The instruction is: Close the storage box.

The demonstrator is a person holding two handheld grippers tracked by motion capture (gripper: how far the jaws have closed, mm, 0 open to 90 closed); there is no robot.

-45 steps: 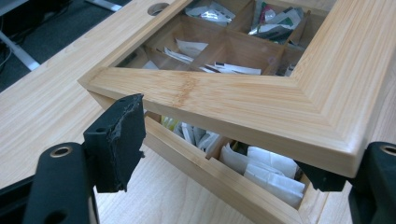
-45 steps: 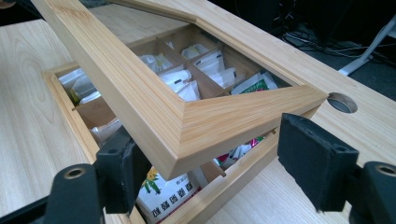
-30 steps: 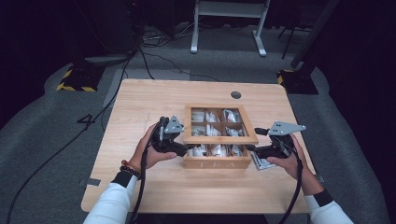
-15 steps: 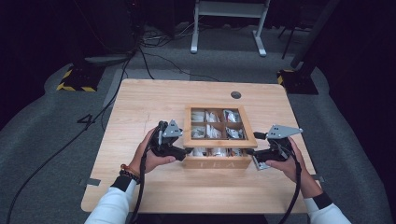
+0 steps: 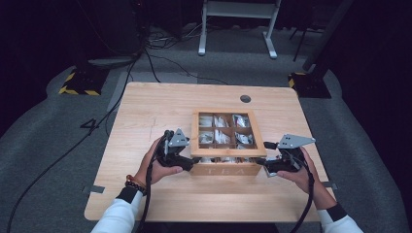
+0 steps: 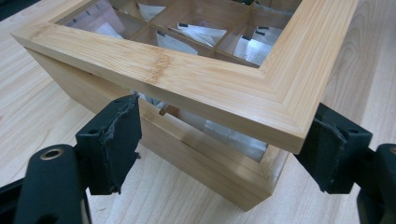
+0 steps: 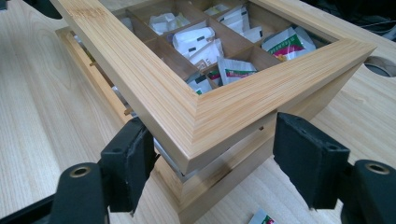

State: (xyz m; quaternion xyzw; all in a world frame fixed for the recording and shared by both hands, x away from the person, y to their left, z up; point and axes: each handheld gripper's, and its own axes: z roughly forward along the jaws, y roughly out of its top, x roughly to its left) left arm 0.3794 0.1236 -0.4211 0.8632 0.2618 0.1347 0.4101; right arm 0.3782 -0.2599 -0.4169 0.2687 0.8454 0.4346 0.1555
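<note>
Centrally on the table [image 5: 145,111] stands a wooden tea box [image 5: 224,167], its front face lettered "TEA". The lid [image 5: 252,130], a wooden frame with a clear pane, is raised off the base at the near edge; a gap between lid and base is visible in both gripper views. Sachets [image 7: 196,39] lie in the compartments beneath the pane.

The left gripper [image 5: 187,160] is at the box's near left corner. In the left gripper view its jaws stand wide, one to either side of the lid's corner [image 6: 280,121], beneath the lid's edge; whether either pad presses the wood cannot be told.

The right gripper [image 5: 265,162] is at the near right corner. In the right gripper view its jaws are likewise wide, flanking that lid corner [image 7: 196,126], the left pad just beside the raised edge. Contact cannot be confirmed.

A loose sachet [image 7: 261,218] lies on the table beside the box, under the right gripper.
</note>
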